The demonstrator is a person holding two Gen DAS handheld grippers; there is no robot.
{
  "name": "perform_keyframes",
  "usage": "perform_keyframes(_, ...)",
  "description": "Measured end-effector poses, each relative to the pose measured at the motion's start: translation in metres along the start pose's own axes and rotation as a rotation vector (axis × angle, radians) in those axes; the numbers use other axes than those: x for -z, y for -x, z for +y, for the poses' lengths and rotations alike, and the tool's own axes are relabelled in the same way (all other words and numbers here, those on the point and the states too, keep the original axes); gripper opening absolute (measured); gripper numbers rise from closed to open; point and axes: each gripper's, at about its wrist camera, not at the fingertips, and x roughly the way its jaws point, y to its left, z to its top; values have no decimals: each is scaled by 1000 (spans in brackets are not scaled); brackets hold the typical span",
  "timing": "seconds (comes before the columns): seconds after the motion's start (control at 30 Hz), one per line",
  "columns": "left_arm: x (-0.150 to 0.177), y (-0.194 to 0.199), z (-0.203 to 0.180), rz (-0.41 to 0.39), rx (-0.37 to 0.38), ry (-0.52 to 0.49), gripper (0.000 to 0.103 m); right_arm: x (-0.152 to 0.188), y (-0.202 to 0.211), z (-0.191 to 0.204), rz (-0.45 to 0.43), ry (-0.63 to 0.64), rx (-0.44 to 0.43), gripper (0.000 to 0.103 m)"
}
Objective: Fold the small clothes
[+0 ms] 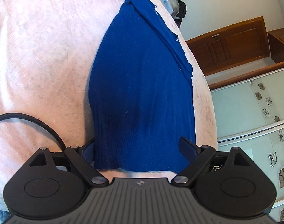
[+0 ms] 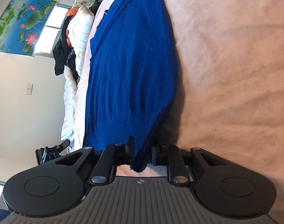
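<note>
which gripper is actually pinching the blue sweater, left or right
The right gripper: its jaws are narrowed on a bunched corner of the blue sweater. The left gripper is spread wide across the hem.

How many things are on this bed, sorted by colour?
Blue: 1, the blue knit sweater
Pink: 1, the pink bedspread under it
Black: 2, the left tongs and the right tongs
Total: 4

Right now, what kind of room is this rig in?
Most likely a bedroom: the blue sweater lies on a pink bedspread, with a heap of clothes and bedding along the wall and a wooden cabinet nearby.
</note>
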Motion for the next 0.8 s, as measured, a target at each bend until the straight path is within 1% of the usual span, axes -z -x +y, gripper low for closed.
perform_keyframes(0.03,0,0,0,-1,-13,2,75,0,-2,-1,3,-12,-9,18)
perform_keyframes(0.07,-1,0,1,2,-30,3,58,0,-3,-2,3,-15,-12,17)
perform_keyframes(0.1,-2,-2,2,11,-51,5,49,0,-4,-2,4,-16,-13,15)
perform_keyframes(0.13,-4,-4,3,18,-63,10,39,1,-5,-3,5,-16,-13,13)
perform_keyframes(0.2,-8,-6,7,21,-86,23,23,-1,-5,-6,0,-20,-13,10)
perform_keyframes(0.23,-8,-7,7,26,-122,19,6,-1,-4,-6,-14,-14,-8,10)
perform_keyframes(0.3,-8,-6,3,29,-141,5,5,0,-2,-1,-28,14,2,10)
perform_keyframes(0.33,-8,-2,-4,30,-146,-19,5,1,3,4,-39,25,-8,10)
perform_keyframes(0.37,-7,2,-11,21,-152,-50,5,0,8,11,-51,31,-40,9)
perform_keyframes(0.4,-7,7,-15,18,-158,-69,5,1,15,17,-60,50,-32,9)
perform_keyframes(0.43,-7,8,-13,27,-160,-71,5,1,21,19,-61,77,23,8)
perform_keyframes(0.47,-8,6,-8,45,-169,-61,5,1,24,13,-52,77,89,8)
perform_keyframes(0.5,-10,0,0,67,-196,-35,5,-1,22,1,-37,40,131,3)
perform_keyframes(0.53,-12,-2,6,73,-176,-5,5,-2,23,-11,-33,-5,103,4)
perform_keyframes(0.57,-13,-2,9,77,-165,12,5,-3,22,-14,-30,-22,83,5)
perform_keyframes(0.6,-14,-3,7,75,-174,1,5,-3,20,-12,-28,-4,77,8)
perform_keyframes(0.67,-13,-4,-1,80,-210,-48,5,-2,14,-10,2,2,34,10)
perform_keyframes(0.73,-13,-7,-12,95,-262,-96,6,-3,7,-11,35,-5,24,19)
perform_keyframes(0.77,-13,-8,-17,101,-291,-119,6,-4,7,-11,37,-9,26,20)
perform_keyframes(0.8,-13,-11,-24,109,-328,-142,6,-6,8,-13,39,-19,23,24)
